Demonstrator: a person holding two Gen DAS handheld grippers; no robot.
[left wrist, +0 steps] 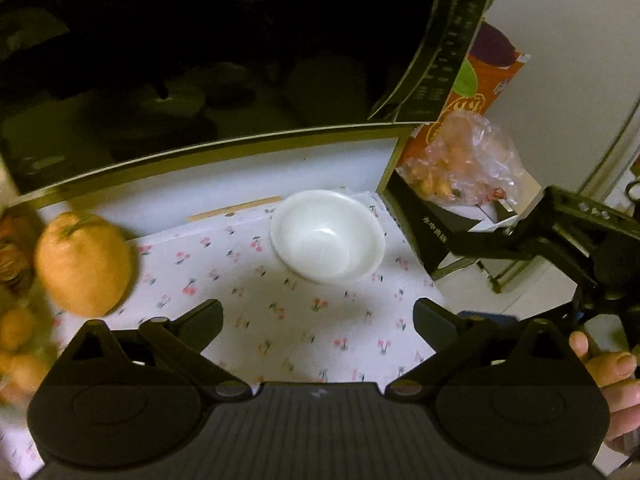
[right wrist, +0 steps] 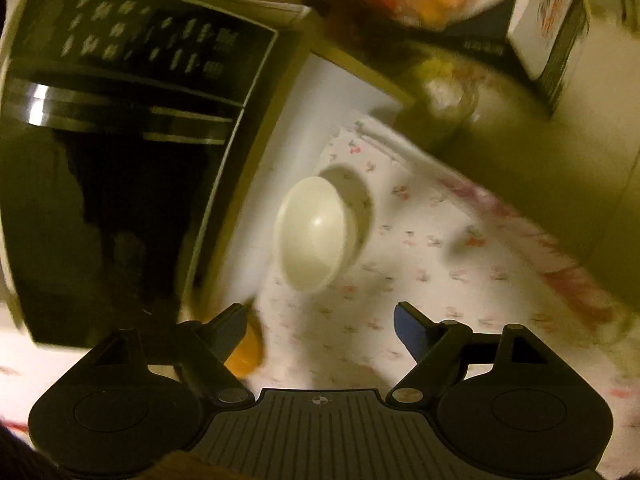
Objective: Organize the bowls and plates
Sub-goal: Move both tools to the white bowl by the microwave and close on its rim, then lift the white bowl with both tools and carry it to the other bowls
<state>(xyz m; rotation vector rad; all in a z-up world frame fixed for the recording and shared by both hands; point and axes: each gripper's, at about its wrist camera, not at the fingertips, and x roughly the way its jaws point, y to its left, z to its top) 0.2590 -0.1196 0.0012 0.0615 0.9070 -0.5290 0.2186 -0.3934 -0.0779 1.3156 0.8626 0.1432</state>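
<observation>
A single white bowl [left wrist: 328, 236] sits upright on the tabletop [left wrist: 280, 312], which is covered with a white cloth printed with small cherries, and serves here as the landmark. Behind the bowl, close to its far rim, stands a microwave oven [left wrist: 200, 60] with a dark glass door; its control panel [left wrist: 448, 52] rises behind and to the right of the bowl. To the right of the bowl, past the edge of the cloth, a clear plastic bag of orange fruit [left wrist: 464, 160] rests on a black box [left wrist: 432, 228], with an orange printed carton [left wrist: 480, 80] behind it. Well to the left of the bowl lies a large yellow-orange fruit [left wrist: 84, 264], blurred, with smaller orange fruits [left wrist: 18, 328] at the left edge beyond it. The left claw [left wrist: 318, 322] hangs in front of the bowl, apart from it, its fingers spread wide with nothing between them. The right claw [right wrist: 320, 330] shows in the left wrist view to the right of the bowl, held by a hand [left wrist: 612, 384]. In its own view it is likewise in front of the bowl [right wrist: 316, 236], clear of it, fingers spread wide and holding nothing; that view is blurred, with the microwave oven [right wrist: 120, 140] left of the bowl.
</observation>
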